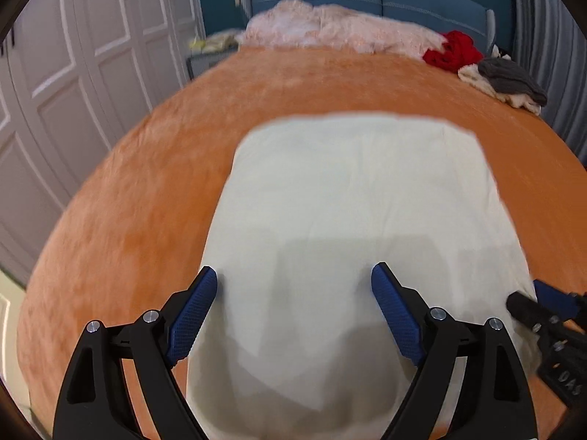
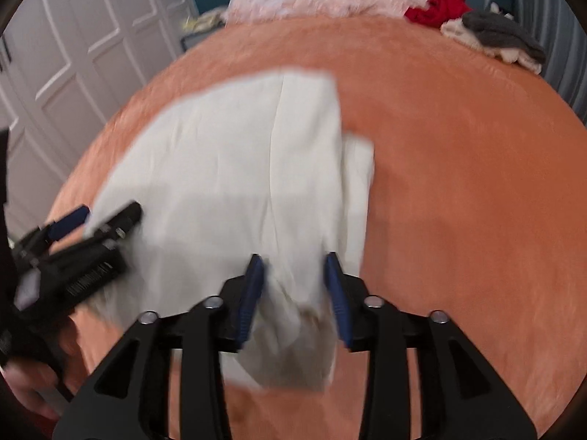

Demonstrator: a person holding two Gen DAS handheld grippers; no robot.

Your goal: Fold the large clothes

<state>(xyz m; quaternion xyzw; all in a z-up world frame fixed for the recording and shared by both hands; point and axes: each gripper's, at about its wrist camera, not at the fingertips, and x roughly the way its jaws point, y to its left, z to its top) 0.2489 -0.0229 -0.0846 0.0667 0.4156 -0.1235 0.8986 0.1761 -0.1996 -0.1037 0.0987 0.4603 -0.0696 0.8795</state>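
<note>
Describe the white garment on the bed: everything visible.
The white garment is a large, off-white, thin woven-looking cloth, folded into a rough rectangle and lying mostly flat on the orange bedspread. A long seam or crease runs lengthwise in the right wrist view, and a second layer peeks out along its right edge. Its near end is bunched between the right gripper jaws, though the pads look slightly clear of it. The left gripper stands open over the near edge. The pictures are motion-blurred.

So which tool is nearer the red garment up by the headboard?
Right. The right tool sits at the white garment's right edge, the side where the red garment lies. The left tool is at its left edge, farther away.
</note>
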